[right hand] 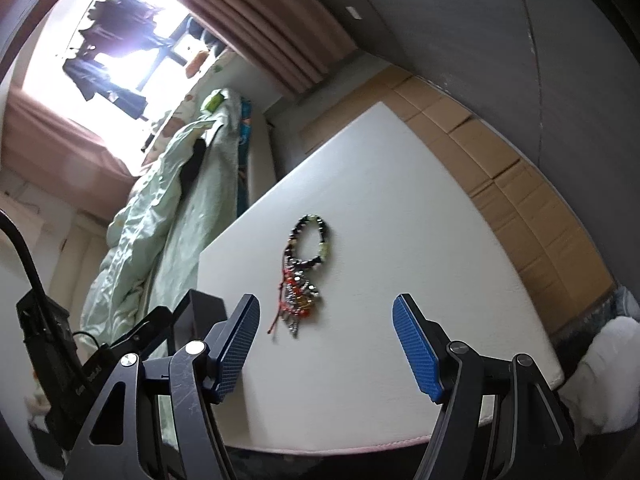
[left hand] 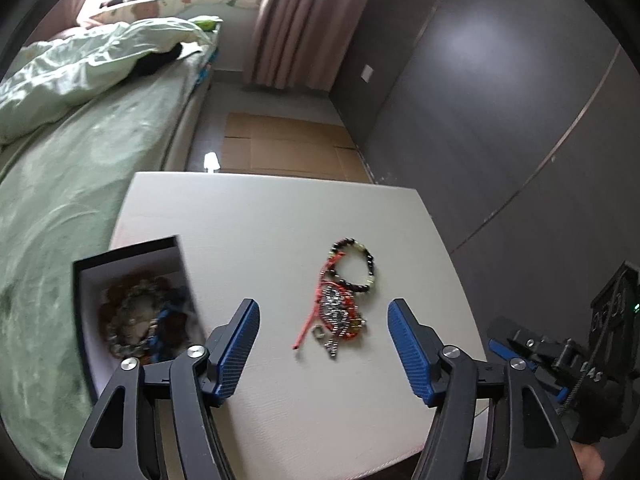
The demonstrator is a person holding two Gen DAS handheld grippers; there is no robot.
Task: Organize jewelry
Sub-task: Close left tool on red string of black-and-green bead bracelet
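Our left tool point(left hand: 324, 348) and right tool point(right hand: 326, 350) both gape wide with nothing between the pads, hovering over the white desk point(left hand: 260, 216). We see the bed point(left hand: 60, 184) beside the desk, the black box point(left hand: 132, 304) of bracelets at the desk's bed-side edge, then the loose jewelry heap point(left hand: 344, 300) mid-desk

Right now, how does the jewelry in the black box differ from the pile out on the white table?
The jewelry in the black box is blurred, brownish and blue, and already contained; the tangled pile on the white table is red cord, silver chain and a dark beaded bracelet, lying loose. Both are bracelet-like pieces, untouched by either gripper.
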